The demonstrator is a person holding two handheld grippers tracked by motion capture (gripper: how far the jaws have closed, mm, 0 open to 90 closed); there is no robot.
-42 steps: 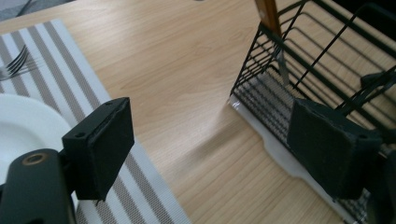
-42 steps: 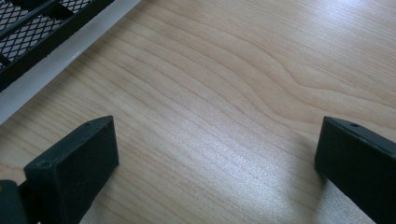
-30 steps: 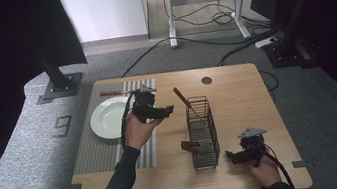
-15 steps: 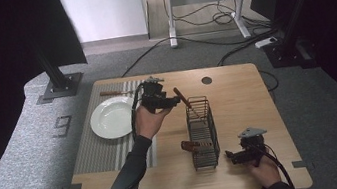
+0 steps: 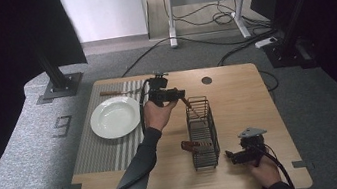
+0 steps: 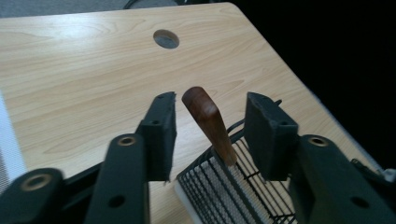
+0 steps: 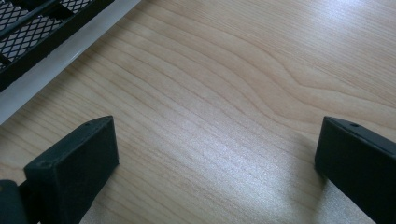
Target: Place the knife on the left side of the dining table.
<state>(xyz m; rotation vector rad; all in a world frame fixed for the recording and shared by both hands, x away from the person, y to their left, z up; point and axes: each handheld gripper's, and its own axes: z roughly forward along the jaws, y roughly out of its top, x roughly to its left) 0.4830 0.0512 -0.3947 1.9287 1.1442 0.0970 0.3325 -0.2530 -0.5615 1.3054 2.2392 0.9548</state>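
Left gripper [image 6: 210,135] just closing, pads either side of the wooden handle [image 6: 208,123] leaning up from the wire basket [image 5: 202,132], not yet pressing; right gripper [image 7: 215,163] wide over bare table [image 7: 243,79].

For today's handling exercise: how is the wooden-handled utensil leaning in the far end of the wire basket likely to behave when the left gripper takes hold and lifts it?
The wooden handle looks rigid, so it should lift without bending. Its smooth, rounded finish may slip or swivel between the left gripper pads, whose jaws have just been closing around it, with gaps on both sides. It leans in the wire basket, so a skewed pull might catch the wires and tip that light-looking basket.
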